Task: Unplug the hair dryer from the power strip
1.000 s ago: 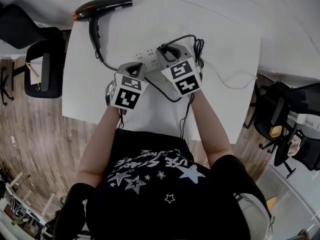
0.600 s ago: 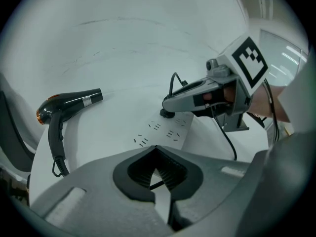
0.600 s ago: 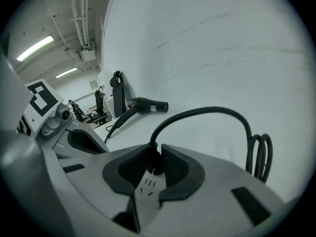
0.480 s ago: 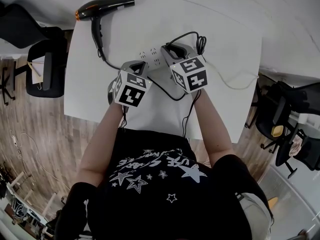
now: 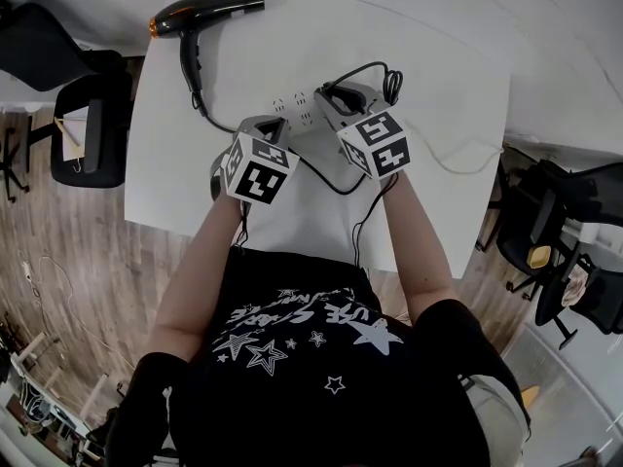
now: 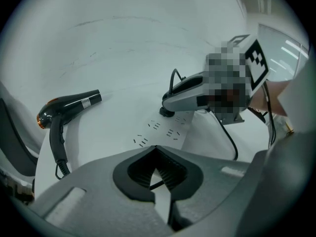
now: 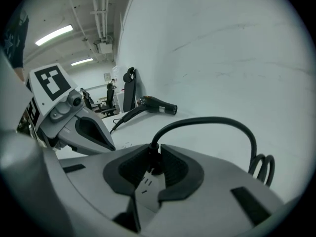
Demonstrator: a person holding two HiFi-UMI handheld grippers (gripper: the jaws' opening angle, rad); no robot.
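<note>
A black hair dryer (image 5: 200, 13) lies at the table's far left corner, and its cord runs to a white power strip (image 5: 297, 110) mid-table. The black plug (image 7: 154, 157) stands in the strip's right end. My right gripper (image 5: 331, 95) straddles that plug, its jaws closing with the pads against the plug's sides. From the left gripper view the same plug (image 6: 167, 112) shows under the right gripper (image 6: 187, 95). My left gripper (image 5: 265, 125) is shut, fingertips together over the strip's near left end (image 6: 163, 132), with the dryer's black cord running beneath it.
The white table (image 5: 438, 86) carries a coiled black cord (image 5: 389, 86) and a thin white cable (image 5: 458, 163) to the right of the strip. Office chairs stand off the left side (image 5: 92, 125) and the right side (image 5: 555, 222).
The right gripper has tilted a little while staying on the plug. The left gripper and the power strip have kept their places.
</note>
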